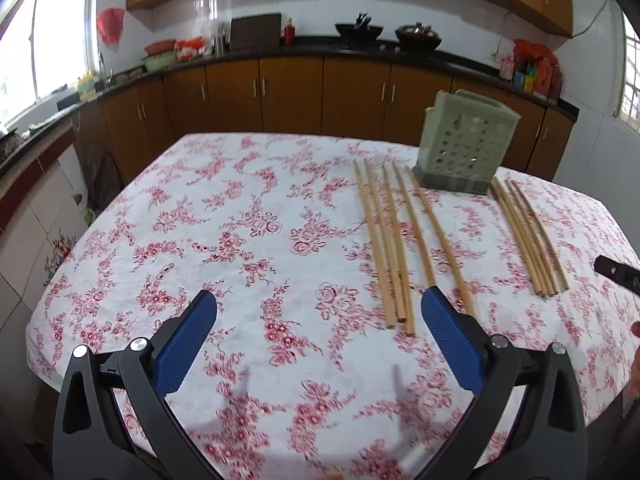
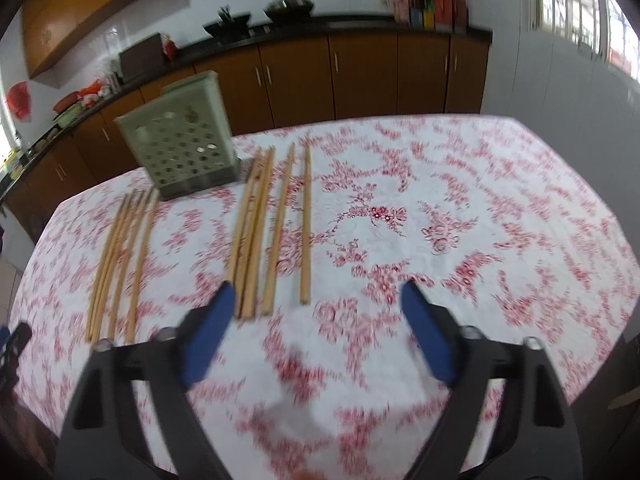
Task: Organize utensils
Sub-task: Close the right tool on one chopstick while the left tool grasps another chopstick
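No readable writing or brand is seen on anything. A green perforated holder (image 1: 466,148) is set upright on the far part of the table (image 1: 224,240), which is covered by a red floral cloth; whether anything is held inside cannot be told through the holes. Two groups of chopsticks are laid flat on the cloth: a group of five (image 1: 404,240) before the holder's left, and a tighter bundle (image 1: 528,236) to its right. In the right wrist view the five (image 2: 272,232) are seen right of the bundle (image 2: 120,264). The left gripper (image 1: 318,316) is held above the cloth with fingers wide apart, nothing between them. The right gripper (image 2: 316,308) is likewise spread and empty, near the ends of the five. Cabinets (image 1: 292,92) and a cluttered counter are seen behind.
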Demonstrator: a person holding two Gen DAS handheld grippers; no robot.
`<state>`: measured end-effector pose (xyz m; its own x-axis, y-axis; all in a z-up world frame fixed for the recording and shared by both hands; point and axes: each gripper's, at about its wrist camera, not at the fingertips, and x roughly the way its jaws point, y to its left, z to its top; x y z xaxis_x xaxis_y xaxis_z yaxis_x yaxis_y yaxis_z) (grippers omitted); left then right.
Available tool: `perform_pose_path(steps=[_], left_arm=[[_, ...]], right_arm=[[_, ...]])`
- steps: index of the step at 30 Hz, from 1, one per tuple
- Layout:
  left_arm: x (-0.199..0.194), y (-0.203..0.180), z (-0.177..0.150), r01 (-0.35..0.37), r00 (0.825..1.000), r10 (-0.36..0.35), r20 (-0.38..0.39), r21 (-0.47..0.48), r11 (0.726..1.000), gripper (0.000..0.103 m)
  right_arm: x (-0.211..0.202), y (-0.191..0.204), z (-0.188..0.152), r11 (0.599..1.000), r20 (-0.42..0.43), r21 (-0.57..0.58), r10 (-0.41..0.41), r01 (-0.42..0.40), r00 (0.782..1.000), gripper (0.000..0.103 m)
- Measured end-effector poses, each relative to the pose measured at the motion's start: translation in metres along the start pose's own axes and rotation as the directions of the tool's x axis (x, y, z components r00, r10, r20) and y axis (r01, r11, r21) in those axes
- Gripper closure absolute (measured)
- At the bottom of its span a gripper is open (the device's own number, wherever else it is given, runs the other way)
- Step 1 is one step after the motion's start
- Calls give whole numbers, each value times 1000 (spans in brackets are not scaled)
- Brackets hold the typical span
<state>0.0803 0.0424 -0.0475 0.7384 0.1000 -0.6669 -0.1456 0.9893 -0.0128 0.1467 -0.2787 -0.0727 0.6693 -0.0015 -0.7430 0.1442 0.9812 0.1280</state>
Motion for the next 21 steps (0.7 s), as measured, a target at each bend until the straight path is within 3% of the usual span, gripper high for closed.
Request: perform_pose_path(steps=[7, 9, 11, 15, 19, 21], left_arm=[[31, 8, 23, 27, 998, -28, -63, -8, 1000, 2], [38, 7, 27, 31, 997, -31, -72, 1, 1000, 2], [44, 5, 30, 43, 995, -42, -86, 11, 999, 10], [61, -2, 35, 73, 990, -70, -120, 25, 997, 26], [80, -10, 40, 105, 981, -98, -170, 31, 994, 44], [91, -15, 42, 131, 973, -123, -197, 24, 991, 49]], right_arm=[[64, 10, 25, 1000, -107, -17, 15, -17, 994, 70], [78, 11, 26, 1000, -128, -17, 13, -15, 992, 73], [88, 14, 24, 1000, -141, -30, 0, -4, 990, 77], [91, 17, 21, 995, -109, -81, -60, 51, 992, 95], [90, -3, 24, 995, -89, -6, -99, 99, 991, 95], [89, -8, 24, 995, -83, 0, -103, 103, 991, 95]])
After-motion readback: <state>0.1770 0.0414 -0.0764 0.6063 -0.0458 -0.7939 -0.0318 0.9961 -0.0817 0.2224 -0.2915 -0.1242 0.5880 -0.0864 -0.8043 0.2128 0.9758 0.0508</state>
